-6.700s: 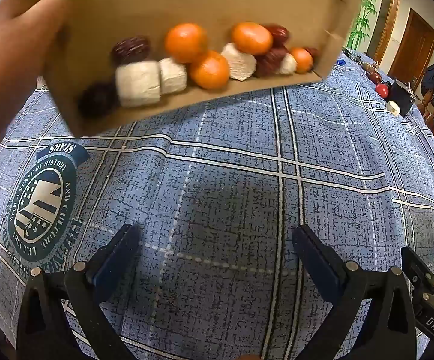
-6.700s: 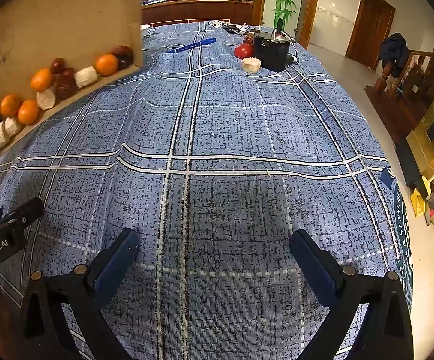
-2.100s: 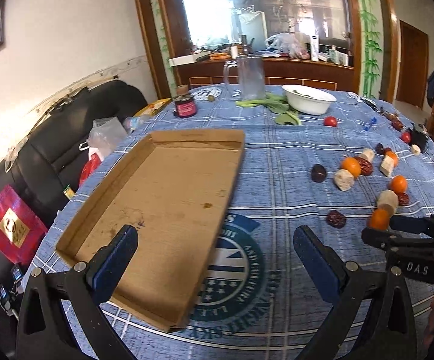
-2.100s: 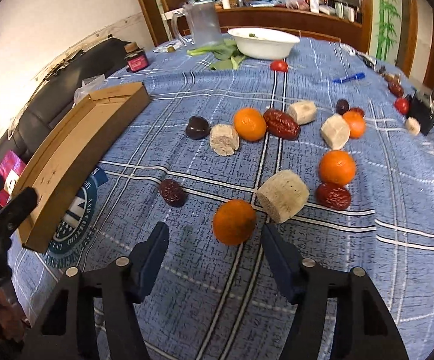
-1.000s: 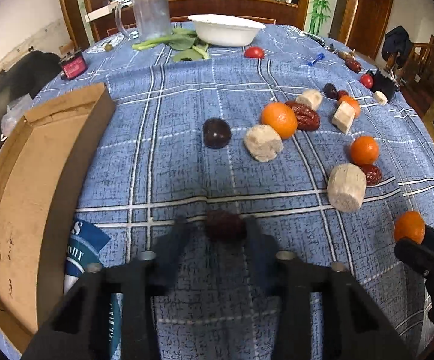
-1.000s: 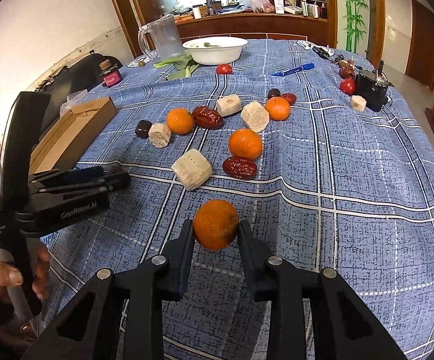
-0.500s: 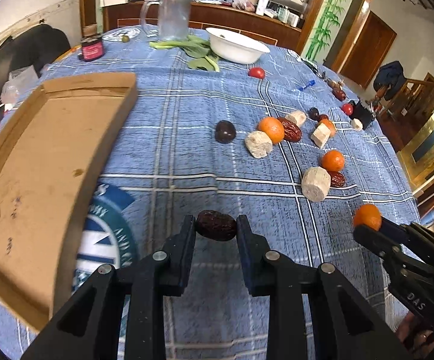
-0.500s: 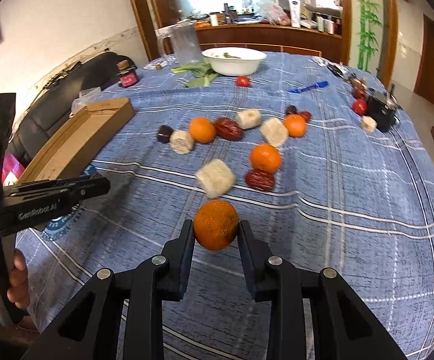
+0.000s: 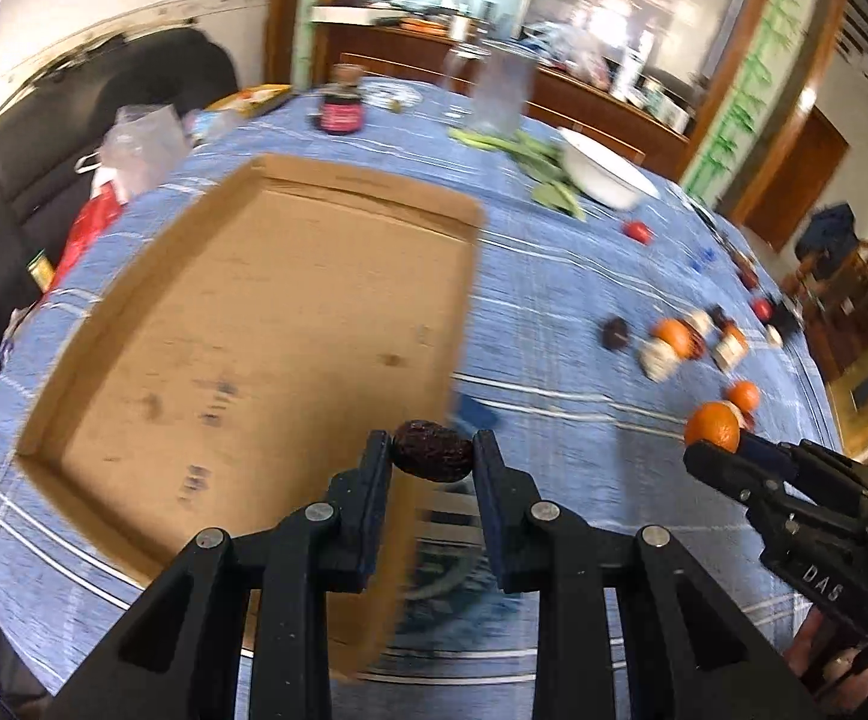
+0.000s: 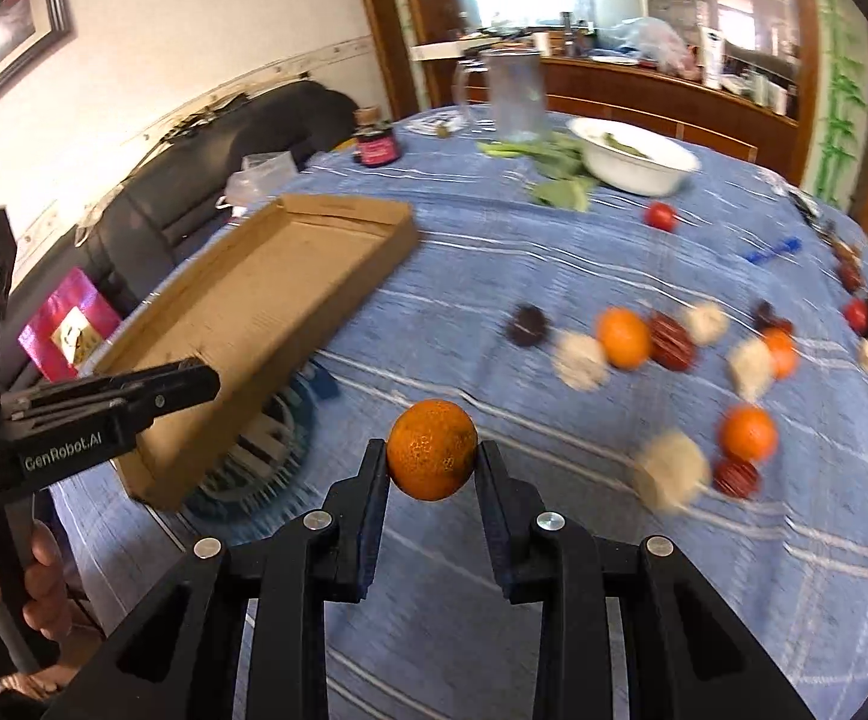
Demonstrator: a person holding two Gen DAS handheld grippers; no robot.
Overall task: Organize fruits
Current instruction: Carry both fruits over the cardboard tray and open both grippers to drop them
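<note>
My left gripper is shut on a dark red date and holds it in the air over the right edge of the empty cardboard tray. My right gripper is shut on an orange, held above the blue cloth to the right of the tray. That orange also shows in the left wrist view. Several oranges, dates and pale round pieces lie scattered on the cloth further right.
A white bowl, green leaves, a glass jug, a dark jar and a small tomato stand at the table's far side. A black sofa lies left of the table.
Both grippers have swung left toward the tray, each still holding its fruit. The date now hangs over the tray's right edge.
</note>
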